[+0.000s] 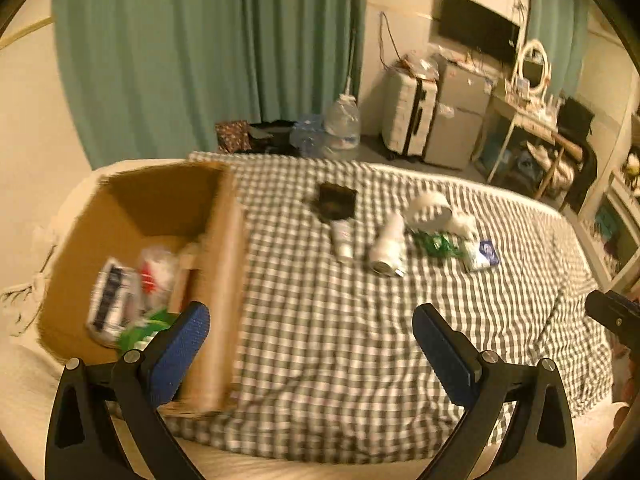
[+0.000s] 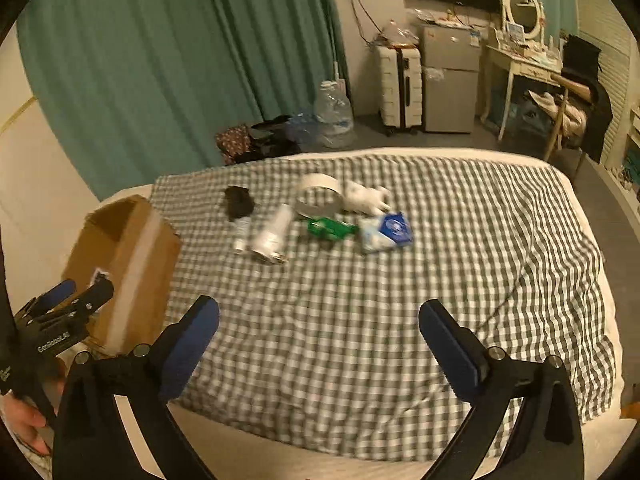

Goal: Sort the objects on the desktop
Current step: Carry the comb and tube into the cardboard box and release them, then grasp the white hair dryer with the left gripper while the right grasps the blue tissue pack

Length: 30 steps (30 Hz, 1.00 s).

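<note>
Cardboard box at the left edge of the checked cloth, packets inside it, perhaps three, tube, bottle, tape roll and tissue pack clustered mid-cloth to its right, suitcase on the floor behind.

Mostly cloth, cardboard and plastic in front of us here.

Under our left gripper and right gripper we've got a soft woven checked cloth, matt and a bit rumpled. The fingers carry rough-textured blue pads on matt black plastic with small shiny metal pins. Left of the left claw sits a matt brown cardboard box holding glossy plastic packets. Further ahead we see a smooth white plastic bottle, a crinkly green wrapper and a glossy tissue pack.
</note>
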Tool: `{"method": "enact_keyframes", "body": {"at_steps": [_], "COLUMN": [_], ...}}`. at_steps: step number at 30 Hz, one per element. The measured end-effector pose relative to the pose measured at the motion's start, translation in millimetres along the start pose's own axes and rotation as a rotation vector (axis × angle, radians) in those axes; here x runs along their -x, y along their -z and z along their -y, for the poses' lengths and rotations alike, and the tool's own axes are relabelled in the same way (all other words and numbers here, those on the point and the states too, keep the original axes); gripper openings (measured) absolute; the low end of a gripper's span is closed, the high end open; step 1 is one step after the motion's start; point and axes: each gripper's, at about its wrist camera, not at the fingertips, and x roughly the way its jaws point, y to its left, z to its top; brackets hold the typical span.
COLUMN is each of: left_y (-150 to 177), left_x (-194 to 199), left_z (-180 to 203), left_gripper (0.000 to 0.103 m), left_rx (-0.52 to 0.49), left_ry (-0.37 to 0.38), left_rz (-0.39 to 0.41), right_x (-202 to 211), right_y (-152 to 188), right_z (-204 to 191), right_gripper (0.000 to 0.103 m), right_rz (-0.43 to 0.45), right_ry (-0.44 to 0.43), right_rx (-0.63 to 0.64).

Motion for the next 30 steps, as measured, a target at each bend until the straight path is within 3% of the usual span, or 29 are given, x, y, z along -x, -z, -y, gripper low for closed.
{"method": "enact_keyframes", "body": {"at_steps": [5, 10, 14, 20, 24, 26, 27, 28, 30], "left_y": [1, -9, -22, -36, -39, -38, -36, -34, -29], "left_x": [-56, -125, -178, -241, -259, -260, -261, -257, -247], "left_z": [44, 75, 92, 103, 115, 123, 125, 126, 123], "left_gripper": [0.103, 0.103, 0.103, 0.103, 0.102, 0.083, 0.062, 0.049, 0.044], "left_rx": [-0.052, -0.094, -0.151, -0.162, -0.202, -0.245, -0.259, -0.257, -0.254], "left_ry": [-0.008, -0.016, -0.054, -0.022, -0.065, -0.011, 0.027, 0.051, 0.058], "left_rz": [-0.045, -0.097, -0.095, -0.141, -0.153, -0.147, -0.166, -0.171, -0.167], "right_x": [-38, -93, -132, -206, -238, -243, -245, -246, -238], "right_y": [1, -11, -27, -43, -45, -46, -45, -41, -35], "right_z": [44, 54, 56, 53, 51, 51, 49, 46, 43], "right_gripper": [0.101, 0.100, 0.100, 0.100, 0.100, 0.097, 0.078, 0.073, 0.072], "right_rz": [0.005, 0.015, 0.004, -0.119, -0.166, -0.179, -0.191, -0.212, -0.208], "right_ry": [0.010, 0.103, 0.118, 0.100, 0.143, 0.115, 0.116, 0.150, 0.164], "right_rx": [-0.081, -0.005, 0.066, 0.149, 0.164, 0.139, 0.137, 0.149, 0.156]}}
